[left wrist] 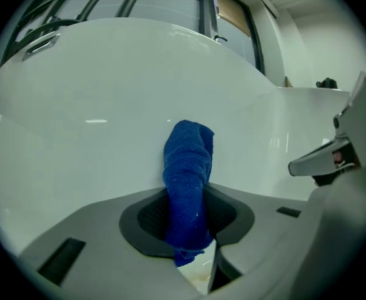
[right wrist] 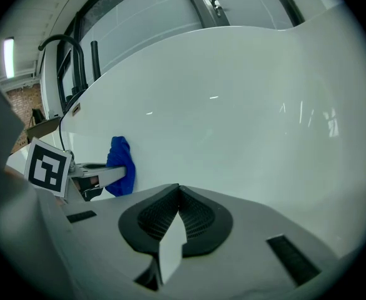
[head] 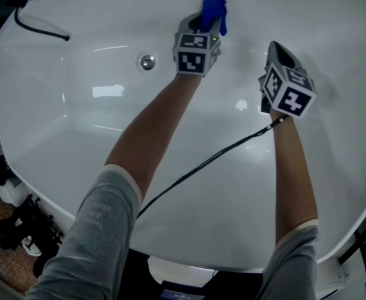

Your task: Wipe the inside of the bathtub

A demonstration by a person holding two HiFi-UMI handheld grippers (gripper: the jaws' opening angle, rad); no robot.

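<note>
A blue cloth [head: 213, 11] is pinched in my left gripper [head: 206, 25], which is shut on it and holds it against the far inner wall of the white bathtub [head: 77, 130]. In the left gripper view the blue cloth [left wrist: 187, 186] stands up between the dark jaw pads and touches the tub wall [left wrist: 95, 142]. My right gripper [head: 278, 54] hovers to the right of the left one, inside the tub, shut with nothing in it. The right gripper view shows its jaws [right wrist: 178, 214] closed together, with the blue cloth [right wrist: 121, 165] and left gripper [right wrist: 102, 175] off to the left.
A round chrome drain fitting [head: 147, 62] sits on the tub wall left of the left gripper. A black cable [head: 202, 164] runs across the tub floor from the right gripper. Another black hose [head: 36, 27] lies over the far left rim. Shoes [head: 11, 230] lie on the floor outside.
</note>
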